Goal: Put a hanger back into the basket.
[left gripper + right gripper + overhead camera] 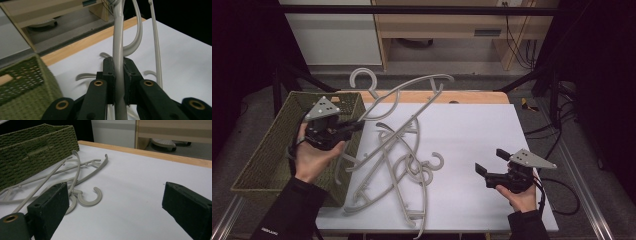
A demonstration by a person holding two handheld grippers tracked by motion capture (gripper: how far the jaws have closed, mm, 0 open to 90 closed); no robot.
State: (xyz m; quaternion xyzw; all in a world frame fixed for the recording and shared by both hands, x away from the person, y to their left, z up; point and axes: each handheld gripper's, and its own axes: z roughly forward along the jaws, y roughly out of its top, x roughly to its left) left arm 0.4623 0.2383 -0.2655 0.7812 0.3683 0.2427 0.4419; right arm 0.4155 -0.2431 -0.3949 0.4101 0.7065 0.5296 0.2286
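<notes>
Left gripper [119, 82] pinches a smooth curved grey plastic hanger [118, 45] (hook cut off); right gripper [115, 207] spread beside woven basket [32, 145].

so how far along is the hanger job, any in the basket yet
None seen in the green basket, though not all of its inside shows. In hand: the left gripper is shut on one grey hanger, lifted beside the basket. Left: a tangle of hangers on the white table. The right gripper waits open and empty.
</notes>
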